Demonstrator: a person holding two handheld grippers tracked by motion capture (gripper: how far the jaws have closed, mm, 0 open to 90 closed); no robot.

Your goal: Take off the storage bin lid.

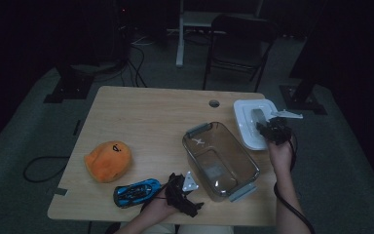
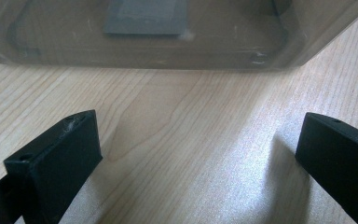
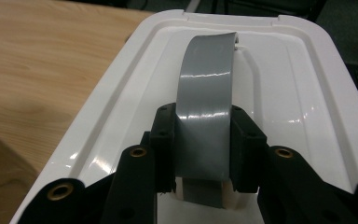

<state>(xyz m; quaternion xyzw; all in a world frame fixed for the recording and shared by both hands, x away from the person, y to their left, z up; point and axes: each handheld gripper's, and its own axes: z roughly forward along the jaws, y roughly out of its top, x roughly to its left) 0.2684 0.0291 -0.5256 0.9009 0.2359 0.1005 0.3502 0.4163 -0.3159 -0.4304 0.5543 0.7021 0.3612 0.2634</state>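
Right gripper view, lower centre: our right gripper [image 3: 200, 154] is clamped on the grey handle [image 3: 205, 98] of the white lid [image 3: 307, 107]; left gripper [image 2: 200, 154] gapes idle; we lift squarely toward the clear bin [image 1: 220, 158].

The high view is looking dim and underexposed, the room around the table [image 1: 141, 117] sinking into black. The gripper views are coming through much brighter. Soft shadows are falling beside the black jaws on the wood in the left gripper view, and the clear container [image 2: 168, 32] is looking hazy. Glare is glinting off the grey tape handle [image 3: 204, 98] and the white lid [image 3: 279, 93].
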